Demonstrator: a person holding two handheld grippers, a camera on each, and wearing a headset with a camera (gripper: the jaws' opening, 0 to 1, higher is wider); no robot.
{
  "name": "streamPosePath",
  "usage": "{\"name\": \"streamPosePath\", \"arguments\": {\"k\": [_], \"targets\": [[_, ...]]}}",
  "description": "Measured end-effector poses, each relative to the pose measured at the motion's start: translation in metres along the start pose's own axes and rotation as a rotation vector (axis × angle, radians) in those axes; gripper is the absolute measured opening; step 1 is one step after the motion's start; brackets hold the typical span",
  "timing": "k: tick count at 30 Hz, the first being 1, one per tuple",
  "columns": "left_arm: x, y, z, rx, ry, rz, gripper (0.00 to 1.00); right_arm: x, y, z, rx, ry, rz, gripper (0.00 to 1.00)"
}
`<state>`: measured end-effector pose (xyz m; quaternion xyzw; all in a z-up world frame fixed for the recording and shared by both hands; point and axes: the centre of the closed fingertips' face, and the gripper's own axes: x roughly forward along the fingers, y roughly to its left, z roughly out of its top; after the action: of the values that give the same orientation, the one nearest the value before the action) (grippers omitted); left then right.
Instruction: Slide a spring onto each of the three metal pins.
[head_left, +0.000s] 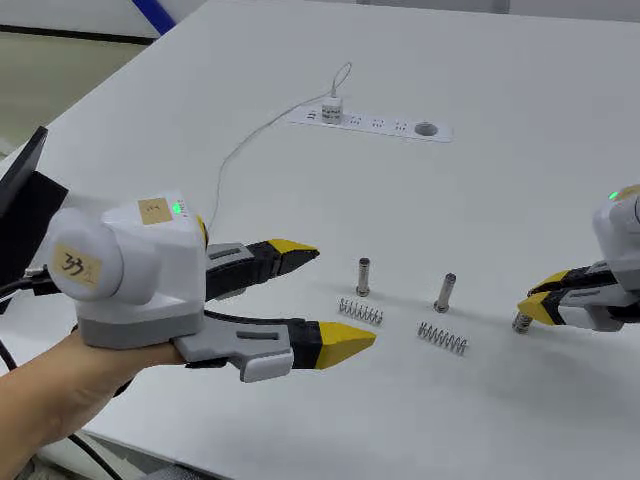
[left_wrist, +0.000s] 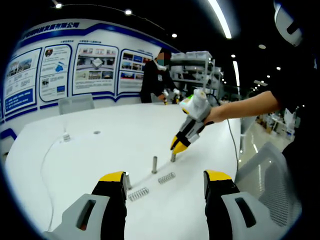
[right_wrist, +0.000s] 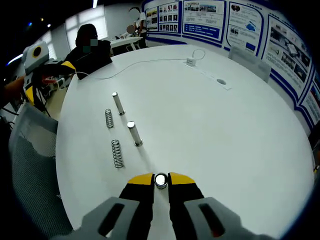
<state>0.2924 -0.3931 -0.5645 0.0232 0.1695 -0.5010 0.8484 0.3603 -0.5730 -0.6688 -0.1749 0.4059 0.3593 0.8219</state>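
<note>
Left tool (head_left: 343, 296): jaws apart, above desk (head_left: 480, 200) | Right tool (right_wrist: 160, 178): clamped on third pin (right_wrist: 160, 181) | two pins (head_left: 363, 276) (head_left: 446, 292): upright on desk | two springs (head_left: 360, 311) (head_left: 442, 338): lying flat, long axis crosswise, one just beside each pin

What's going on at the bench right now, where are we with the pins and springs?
A person works with a gripper in each hand. The right gripper is shut on the nearest pin, which stands on the white table. The other two pins stand bare, each with a spring lying beside it. The left gripper hangs open near them, holding nothing.
</note>
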Motion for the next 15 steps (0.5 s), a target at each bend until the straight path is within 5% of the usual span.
{"name": "streamPosePath", "arguments": {"k": [15], "targets": [[-0.0005,-0.0053,-0.0021,0.003,0.009,-0.008,0.63,-0.0019,0.0034,-0.0058,-0.046,0.050,0.004,0.12]]}}
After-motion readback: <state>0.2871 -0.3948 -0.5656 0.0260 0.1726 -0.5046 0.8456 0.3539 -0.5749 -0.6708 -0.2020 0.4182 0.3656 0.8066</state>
